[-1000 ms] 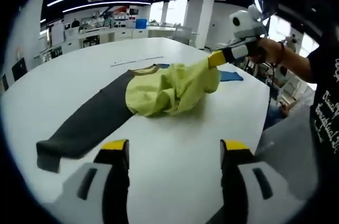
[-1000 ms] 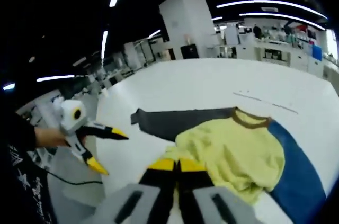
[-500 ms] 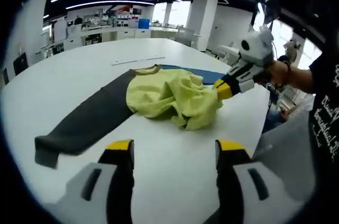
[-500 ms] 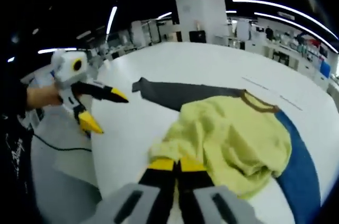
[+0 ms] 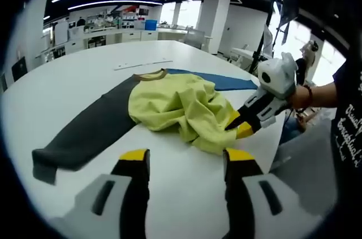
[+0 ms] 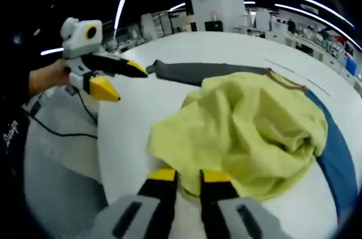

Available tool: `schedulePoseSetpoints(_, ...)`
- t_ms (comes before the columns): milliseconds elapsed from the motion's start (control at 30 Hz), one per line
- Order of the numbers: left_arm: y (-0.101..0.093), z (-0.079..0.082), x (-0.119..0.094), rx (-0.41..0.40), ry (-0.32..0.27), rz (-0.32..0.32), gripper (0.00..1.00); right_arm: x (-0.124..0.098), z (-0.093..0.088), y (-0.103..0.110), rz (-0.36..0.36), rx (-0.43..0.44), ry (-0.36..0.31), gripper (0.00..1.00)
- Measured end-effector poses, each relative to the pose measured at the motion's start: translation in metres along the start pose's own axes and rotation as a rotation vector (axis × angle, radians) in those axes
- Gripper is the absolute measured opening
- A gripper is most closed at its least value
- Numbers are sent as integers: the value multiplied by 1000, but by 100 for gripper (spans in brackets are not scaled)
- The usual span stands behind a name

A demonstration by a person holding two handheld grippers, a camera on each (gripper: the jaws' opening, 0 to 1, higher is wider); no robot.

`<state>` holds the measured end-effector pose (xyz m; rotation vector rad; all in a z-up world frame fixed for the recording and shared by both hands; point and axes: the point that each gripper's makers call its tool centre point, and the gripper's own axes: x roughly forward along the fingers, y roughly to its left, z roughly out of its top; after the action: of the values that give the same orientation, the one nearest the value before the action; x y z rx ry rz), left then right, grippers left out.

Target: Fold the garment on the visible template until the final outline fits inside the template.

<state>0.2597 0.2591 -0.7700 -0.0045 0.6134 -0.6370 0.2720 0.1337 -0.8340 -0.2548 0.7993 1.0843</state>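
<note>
My right gripper (image 6: 188, 178) is pinching the shirt (image 6: 249, 129) hem, dragging it nearer than a second ago. My left gripper (image 5: 181, 160) is hovering spread, so folding is barely started.

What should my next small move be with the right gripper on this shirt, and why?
Probably let go and spread the cloth. The right gripper is shut on the hem of the yellow garment, which lies bunched in a heap, mostly off the blue template. The left gripper hangs open over the white table, free to help.
</note>
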Motion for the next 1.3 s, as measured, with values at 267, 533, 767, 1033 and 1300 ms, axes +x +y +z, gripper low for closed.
schedulePoseSetpoints(267,-1,3,13,7,-3,-15,44,-41,21,-30,-34,61,-92,39)
schedulePoseSetpoints(533,-3,4,39,-14,-4,-50,34,-63,29,-90,-169,53,-149,35)
schedulePoseSetpoints(767,7,-1,57,-22,10,-46,29,-64,25,-133,-246,24,-132,22)
schedulePoseSetpoints(1033,-5,-5,71,-19,26,-88,23,-49,10,-157,-249,52,-69,15)
schedulePoseSetpoints(1300,-6,-7,87,21,47,-101,19,-35,-4,-164,-202,71,-4,12)
